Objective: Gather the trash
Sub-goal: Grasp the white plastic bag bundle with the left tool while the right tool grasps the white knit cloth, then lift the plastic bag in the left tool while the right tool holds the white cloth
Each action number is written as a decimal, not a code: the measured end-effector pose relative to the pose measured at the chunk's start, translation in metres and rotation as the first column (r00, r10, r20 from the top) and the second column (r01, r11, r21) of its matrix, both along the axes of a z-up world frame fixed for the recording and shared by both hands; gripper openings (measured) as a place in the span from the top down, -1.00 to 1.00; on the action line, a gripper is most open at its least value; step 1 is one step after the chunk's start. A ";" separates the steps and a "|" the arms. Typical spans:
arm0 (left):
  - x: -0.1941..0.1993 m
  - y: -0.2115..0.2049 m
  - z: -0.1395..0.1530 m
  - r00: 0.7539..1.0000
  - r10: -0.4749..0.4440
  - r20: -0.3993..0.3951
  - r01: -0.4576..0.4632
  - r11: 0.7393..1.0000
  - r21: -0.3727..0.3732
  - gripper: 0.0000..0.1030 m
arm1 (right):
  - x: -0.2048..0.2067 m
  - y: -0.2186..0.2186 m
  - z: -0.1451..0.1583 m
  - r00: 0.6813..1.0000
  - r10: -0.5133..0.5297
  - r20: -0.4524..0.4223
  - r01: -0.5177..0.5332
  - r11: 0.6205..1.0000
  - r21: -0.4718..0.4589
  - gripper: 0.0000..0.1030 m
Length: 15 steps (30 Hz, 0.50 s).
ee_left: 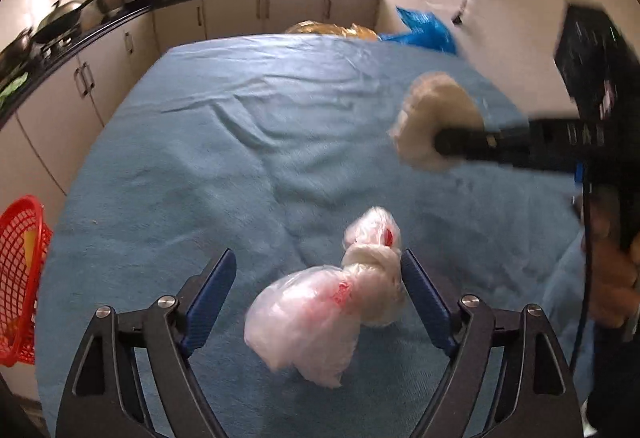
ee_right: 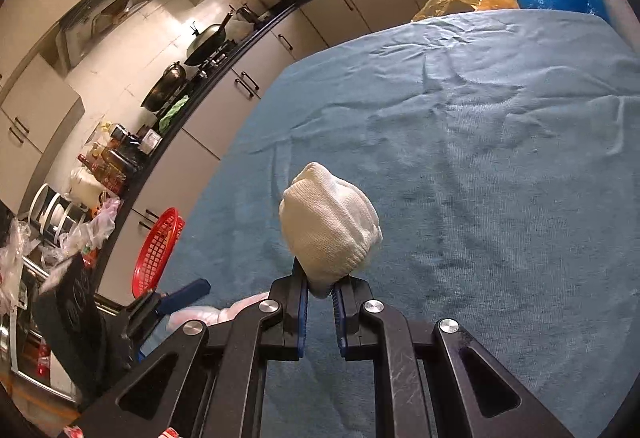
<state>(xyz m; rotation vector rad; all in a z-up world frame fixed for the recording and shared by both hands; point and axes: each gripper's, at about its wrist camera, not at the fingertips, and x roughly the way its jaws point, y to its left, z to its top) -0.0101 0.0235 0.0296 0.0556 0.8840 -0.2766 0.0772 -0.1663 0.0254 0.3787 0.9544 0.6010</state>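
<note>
Left gripper (ee_left: 318, 274) spread wide over the blue cloth (ee_left: 240, 142), knotted clear plastic bag (ee_left: 340, 298) with red marks lying between the blue pads, knot just beside the right-hand pad, whether touching cannot be told, left-hand pad well clear of it. Right gripper (ee_right: 320, 288) pinched nearly closed on a balled cream knitted cloth (ee_right: 330, 224), which bulges out beyond the fingertips, above the blue cloth. Red mesh basket (ee_right: 158, 254) off to the left of both pairs of fingers, at the cloth's edge.
</note>
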 end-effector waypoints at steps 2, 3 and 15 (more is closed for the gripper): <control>-0.001 -0.003 -0.004 1.000 0.002 -0.003 -0.002 1.000 0.012 -0.26 | -0.001 0.002 0.002 1.000 0.002 0.013 -0.001 1.000 -0.011 0.77; 0.001 -0.004 -0.007 1.000 0.007 -0.013 -0.007 1.000 0.018 0.00 | -0.001 0.002 0.002 1.000 0.000 0.016 0.000 1.000 -0.015 0.77; -0.007 0.028 0.000 0.985 0.172 0.011 -0.171 0.984 -0.049 0.37 | -0.013 0.025 0.000 0.995 0.057 0.079 -0.050 0.995 -0.084 0.77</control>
